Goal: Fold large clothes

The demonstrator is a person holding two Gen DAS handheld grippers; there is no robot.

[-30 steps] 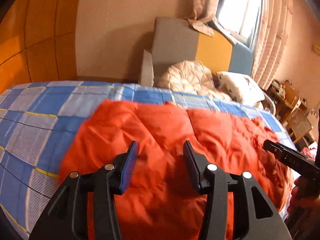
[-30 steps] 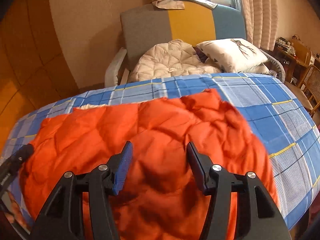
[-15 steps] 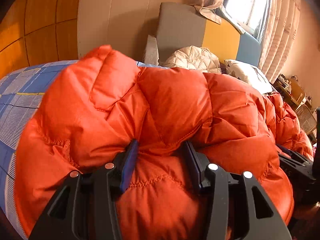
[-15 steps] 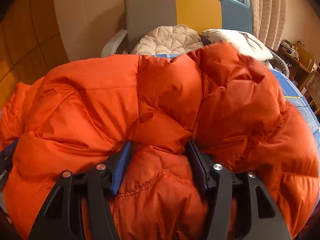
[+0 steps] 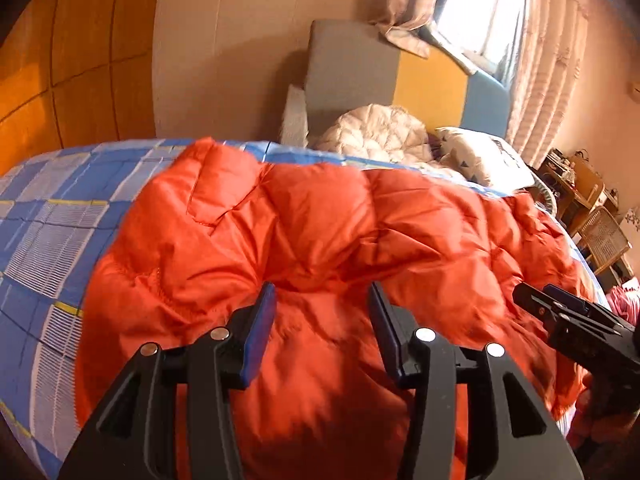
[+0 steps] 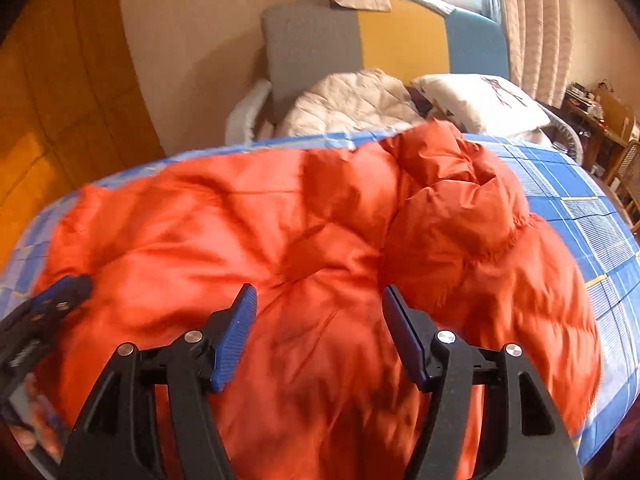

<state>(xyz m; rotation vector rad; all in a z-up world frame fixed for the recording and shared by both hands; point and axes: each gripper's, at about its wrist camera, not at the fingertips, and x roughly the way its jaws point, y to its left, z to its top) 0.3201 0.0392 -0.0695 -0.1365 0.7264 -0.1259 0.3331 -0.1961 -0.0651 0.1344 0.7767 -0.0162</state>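
Observation:
An orange puffer jacket [image 5: 320, 220] [image 6: 300, 232] lies spread and bunched across a bed with a blue plaid sheet [image 5: 48, 220] [image 6: 580, 192]. My left gripper [image 5: 321, 288] is at the jacket's near edge, jaws part closed with a ridge of orange fabric pinched between them. My right gripper [image 6: 320, 290] is over the near edge further right. Its jaws are opening, and the fabric lies loose between the blue pads [image 6: 236, 340] without being pressed. Each gripper also shows at the edge of the other's view: right gripper [image 5: 560, 308], left gripper [image 6: 60, 292].
Beyond the bed stands a grey, yellow and blue armchair [image 5: 352, 64] [image 6: 312, 40] holding a white quilted garment [image 5: 376, 132] [image 6: 352, 104] and a pillow [image 5: 480, 152] [image 6: 480, 96]. Wooden furniture [image 5: 580, 184] and curtains are at the right, and a wood-panelled wall at the left.
Half a second ago the jacket billowed high in front of both grippers. It has since dropped back onto the bed, bunched at the right. The right jaws stand wider apart.

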